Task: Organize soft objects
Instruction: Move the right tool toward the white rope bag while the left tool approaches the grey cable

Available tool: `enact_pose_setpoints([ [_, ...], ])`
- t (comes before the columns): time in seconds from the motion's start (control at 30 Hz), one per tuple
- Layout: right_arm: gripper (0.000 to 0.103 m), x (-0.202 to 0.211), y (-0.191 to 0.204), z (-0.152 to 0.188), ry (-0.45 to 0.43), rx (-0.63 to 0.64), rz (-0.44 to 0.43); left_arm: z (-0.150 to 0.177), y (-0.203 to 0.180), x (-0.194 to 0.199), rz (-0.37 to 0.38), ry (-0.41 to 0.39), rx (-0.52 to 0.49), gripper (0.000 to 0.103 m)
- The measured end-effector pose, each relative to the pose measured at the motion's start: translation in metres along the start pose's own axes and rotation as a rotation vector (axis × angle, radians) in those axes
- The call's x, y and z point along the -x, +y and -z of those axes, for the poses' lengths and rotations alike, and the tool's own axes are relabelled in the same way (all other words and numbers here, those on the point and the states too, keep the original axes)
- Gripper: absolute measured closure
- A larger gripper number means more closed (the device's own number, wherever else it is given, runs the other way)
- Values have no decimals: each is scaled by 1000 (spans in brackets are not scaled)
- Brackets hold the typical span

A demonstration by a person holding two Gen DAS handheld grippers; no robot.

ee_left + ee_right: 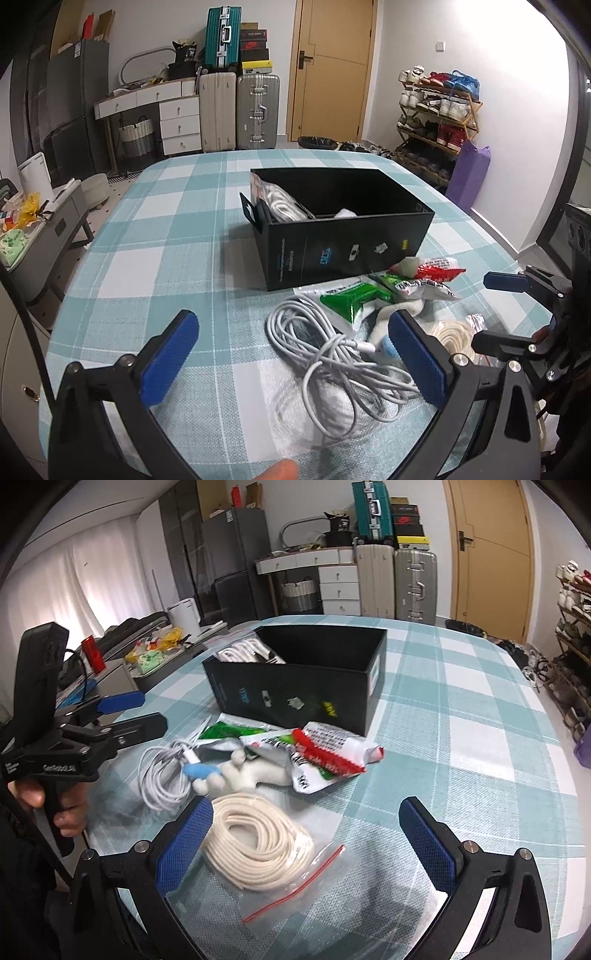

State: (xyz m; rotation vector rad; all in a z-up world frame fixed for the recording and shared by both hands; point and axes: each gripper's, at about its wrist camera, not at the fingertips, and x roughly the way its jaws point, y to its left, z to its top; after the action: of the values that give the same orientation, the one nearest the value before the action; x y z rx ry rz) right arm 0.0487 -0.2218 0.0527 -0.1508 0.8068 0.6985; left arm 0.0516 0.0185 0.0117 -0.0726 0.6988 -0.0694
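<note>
A black box point(343, 254) stands on the checked table; it also shows in the right wrist view point(295, 698) and holds a bagged white cable point(284, 203). In front lie a grey-white cable in clear plastic point(332, 365), green packets point(354, 299), a red-and-white packet point(332, 753), a white plush toy with a blue part point(236, 771) and a bagged cream rope coil point(255, 845). My left gripper point(295, 354) is open over the grey-white cable. My right gripper point(306, 838) is open over the rope bag. Both are empty.
The teal checked tablecloth point(166, 258) covers the table. Suitcases point(240, 110), a drawer unit, a door and a shoe rack point(436, 118) stand behind. A low side table with clutter point(33, 229) is at the left.
</note>
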Motion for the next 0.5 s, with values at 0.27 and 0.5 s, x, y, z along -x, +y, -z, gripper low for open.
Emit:
enact_pose_setpoints([
  [0.27,1,-9,13,6,51,80,-21,4,4,-2,2,17,11,0],
  [0.5,1,-22,31,13,112,192,-15,8,-3,-5,19,45,-22,0],
])
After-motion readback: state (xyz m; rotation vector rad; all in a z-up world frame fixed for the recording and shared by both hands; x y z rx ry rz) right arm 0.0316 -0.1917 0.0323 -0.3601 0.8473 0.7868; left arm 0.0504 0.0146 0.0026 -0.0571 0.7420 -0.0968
